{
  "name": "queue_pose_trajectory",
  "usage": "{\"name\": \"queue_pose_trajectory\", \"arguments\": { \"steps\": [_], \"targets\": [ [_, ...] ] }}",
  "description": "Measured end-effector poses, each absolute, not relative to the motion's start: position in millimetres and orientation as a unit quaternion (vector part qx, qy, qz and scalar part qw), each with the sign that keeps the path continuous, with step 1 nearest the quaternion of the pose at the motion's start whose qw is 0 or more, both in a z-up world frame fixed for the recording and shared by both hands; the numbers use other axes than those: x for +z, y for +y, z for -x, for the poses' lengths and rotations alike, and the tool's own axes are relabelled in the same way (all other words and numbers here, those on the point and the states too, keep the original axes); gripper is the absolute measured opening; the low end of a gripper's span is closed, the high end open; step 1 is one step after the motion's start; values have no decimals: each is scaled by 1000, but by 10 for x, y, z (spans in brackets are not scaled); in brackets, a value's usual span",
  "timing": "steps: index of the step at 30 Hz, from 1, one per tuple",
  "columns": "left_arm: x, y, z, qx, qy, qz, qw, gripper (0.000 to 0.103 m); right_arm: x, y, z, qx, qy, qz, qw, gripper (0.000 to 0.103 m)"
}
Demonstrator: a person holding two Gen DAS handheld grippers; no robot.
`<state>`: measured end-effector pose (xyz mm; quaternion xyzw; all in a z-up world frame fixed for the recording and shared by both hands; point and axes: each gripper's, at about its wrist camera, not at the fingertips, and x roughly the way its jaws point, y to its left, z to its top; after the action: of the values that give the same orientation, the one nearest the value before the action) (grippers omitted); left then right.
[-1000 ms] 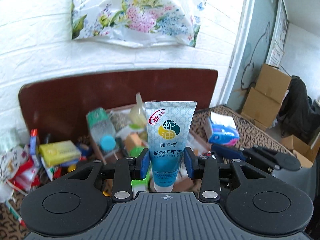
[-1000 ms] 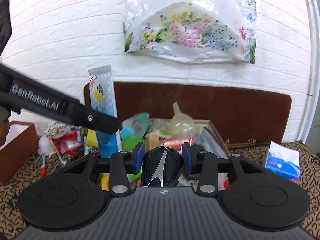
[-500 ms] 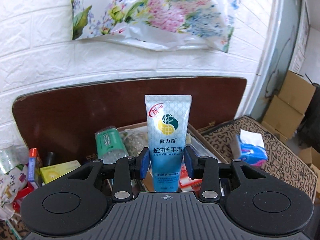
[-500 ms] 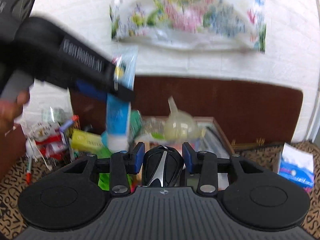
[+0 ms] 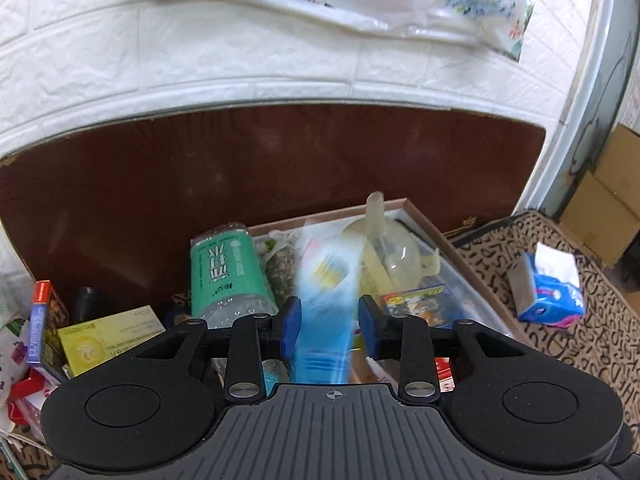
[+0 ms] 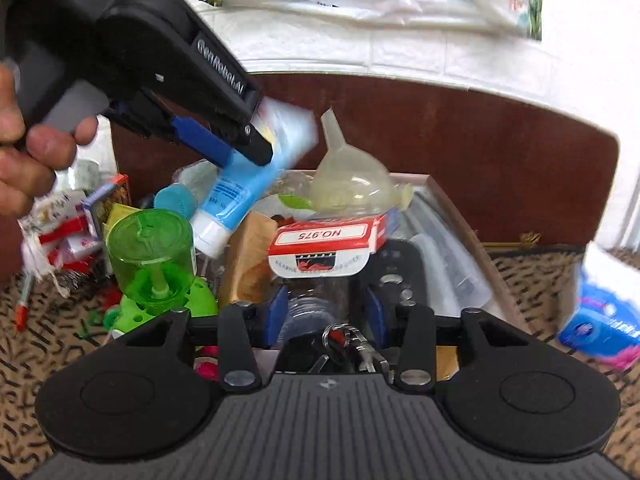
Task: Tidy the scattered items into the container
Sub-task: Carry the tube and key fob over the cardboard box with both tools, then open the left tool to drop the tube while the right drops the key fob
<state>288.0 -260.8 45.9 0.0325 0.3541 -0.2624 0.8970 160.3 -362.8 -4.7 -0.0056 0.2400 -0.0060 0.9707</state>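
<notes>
My left gripper [image 5: 329, 320] fingers parted, blurred blue plastic cream tube [image 5: 325, 312] dropping; right gripper [image 6: 325, 316] spread, empty. Aim over cardboard box [image 5: 424, 220].

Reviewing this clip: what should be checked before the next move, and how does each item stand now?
1. Tube over container: ok. Blue tube hangs cap-down above the cardboard box.
2. Left claw grip on tube: cannot tell, tube is blurred.
3. Right claw free: ok, nothing clamped between its pads.
4. Landing spot clear: not ok. Funnel and red packet crowd it.
5. All items in: not ok. Tissue pack lies outside the box.
</notes>
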Motion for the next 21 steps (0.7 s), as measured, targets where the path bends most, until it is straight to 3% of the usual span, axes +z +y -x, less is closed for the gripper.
{"name": "queue_pose_trajectory", "arguments": {
  "steps": [3,5,7,10,13,21],
  "targets": [
    [441,-2610,-2892,-260,352,-31,899,50,-54,-3585,-1603,-6,239,19,971,54],
    [458,-2617,-2881,-262,347,-33,900,62,-66,-3571,-1596,-12,238,24,971,62],
    [488,-2597,-2836,-264,331,-34,905,83,-69,-3577,-1562,-19,233,24,972,78],
    [574,-2555,-2736,-266,306,-37,913,94,-62,-3589,-1481,-21,229,22,973,93],
    [633,-2492,-2617,-281,296,-31,912,103,-68,-3571,-1410,-30,226,32,973,101],
    [608,-2152,-2142,-304,290,-4,907,103,-23,-3507,-1286,-26,247,9,969,102]
  ]
}}
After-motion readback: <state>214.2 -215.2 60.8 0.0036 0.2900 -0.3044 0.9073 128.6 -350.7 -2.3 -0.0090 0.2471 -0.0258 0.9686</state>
